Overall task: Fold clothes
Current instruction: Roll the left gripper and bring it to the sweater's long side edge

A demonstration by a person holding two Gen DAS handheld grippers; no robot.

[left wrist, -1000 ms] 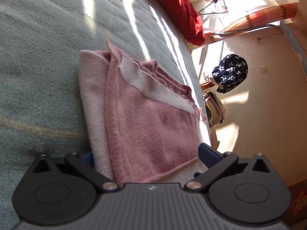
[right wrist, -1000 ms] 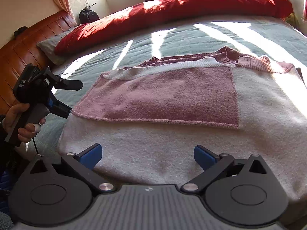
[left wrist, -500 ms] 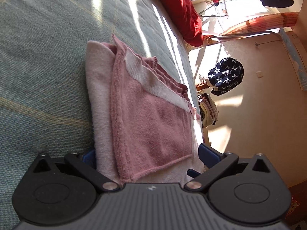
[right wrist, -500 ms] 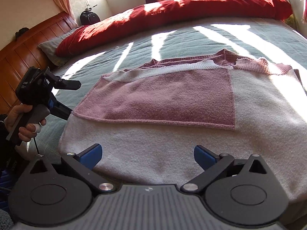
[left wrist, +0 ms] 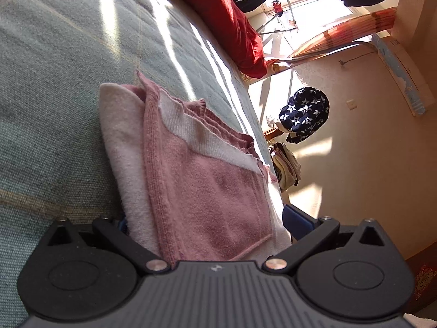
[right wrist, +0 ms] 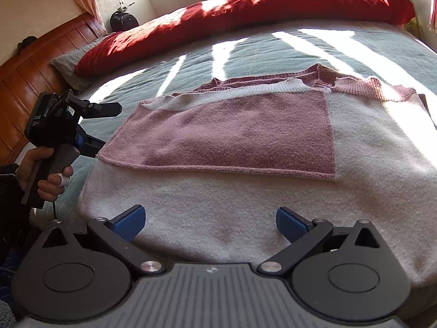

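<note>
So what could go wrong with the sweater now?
The sweater lies near the bed's edge, so a hard pull might drag it off. Both grippers are open, the left gripper straddling one end and the right gripper at the near side; a shallow pinch may catch only the top layer. The pink sleeve folded on top could slide crooked.

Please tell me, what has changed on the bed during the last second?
Almost nothing. The left tongs drifted slightly at the left edge of the folded pink and cream knitted sweater; nothing was gripped or released. The right tongs stayed open at the near hem; the sweater did not move.
</note>
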